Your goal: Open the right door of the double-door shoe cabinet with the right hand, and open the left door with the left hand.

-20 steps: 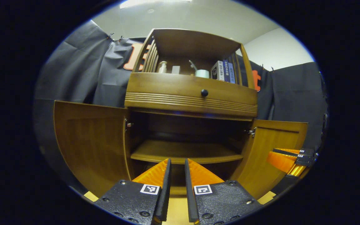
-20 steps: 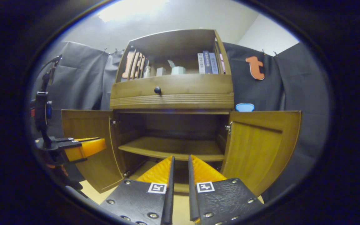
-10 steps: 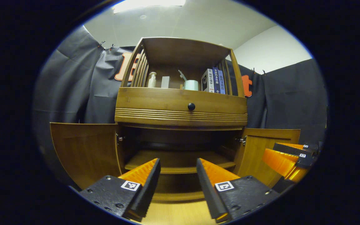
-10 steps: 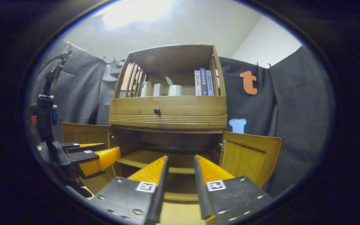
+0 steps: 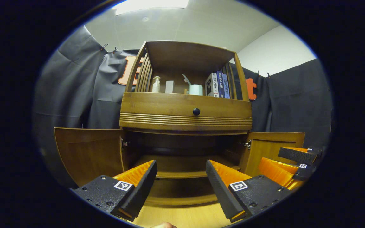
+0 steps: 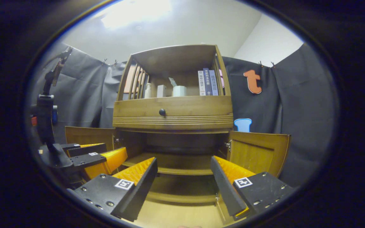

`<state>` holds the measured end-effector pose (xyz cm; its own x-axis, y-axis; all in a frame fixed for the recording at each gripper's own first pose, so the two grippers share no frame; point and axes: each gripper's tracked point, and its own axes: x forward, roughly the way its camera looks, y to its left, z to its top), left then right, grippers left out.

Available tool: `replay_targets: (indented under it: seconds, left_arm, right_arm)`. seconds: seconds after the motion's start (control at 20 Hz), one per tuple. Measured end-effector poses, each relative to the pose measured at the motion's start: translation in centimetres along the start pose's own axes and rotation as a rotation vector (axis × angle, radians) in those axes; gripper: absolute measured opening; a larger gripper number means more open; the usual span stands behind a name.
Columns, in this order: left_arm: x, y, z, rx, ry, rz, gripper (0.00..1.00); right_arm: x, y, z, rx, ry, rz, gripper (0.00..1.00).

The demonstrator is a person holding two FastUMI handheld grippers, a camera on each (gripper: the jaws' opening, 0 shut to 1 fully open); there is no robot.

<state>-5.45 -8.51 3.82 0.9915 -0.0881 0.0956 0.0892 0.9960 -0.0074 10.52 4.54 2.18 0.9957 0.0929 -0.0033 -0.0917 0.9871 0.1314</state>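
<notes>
low frontal views, shared shoe cabinet

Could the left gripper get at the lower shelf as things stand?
Probably yes: both doors, left door and right door, stand open, and the open left gripper faces the bare shelf.

wooden shoe cabinet, left door, right door open

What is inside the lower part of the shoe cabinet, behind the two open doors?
Inside the shoe cabinet I see one bare wooden shelf and no shoes on it. The back is dark, and the space under the shelf is partly covered by the left gripper.
</notes>
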Motion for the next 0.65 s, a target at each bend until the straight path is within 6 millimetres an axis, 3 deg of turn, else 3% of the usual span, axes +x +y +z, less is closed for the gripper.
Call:
replay_targets:
  seconds: [0.4,0.45,0.65]
  left_arm:
    - [0.4,-1.9,0.3,0.008,-0.013,-0.041,0.96]
    - [0.4,-2.3,0.3,0.007,-0.014,-0.051,0.92]
    - [0.6,-5.5,0.4,0.013,-0.019,-0.102,0.96]
  right_arm:
    - [-0.6,-0.7,0.6,-0.006,-0.008,-0.022,0.99]
    - [-0.8,-0.9,0.7,-0.006,-0.009,-0.023,0.99]
    - [-2.2,-3.0,1.2,-0.009,-0.024,-0.036,0.99]
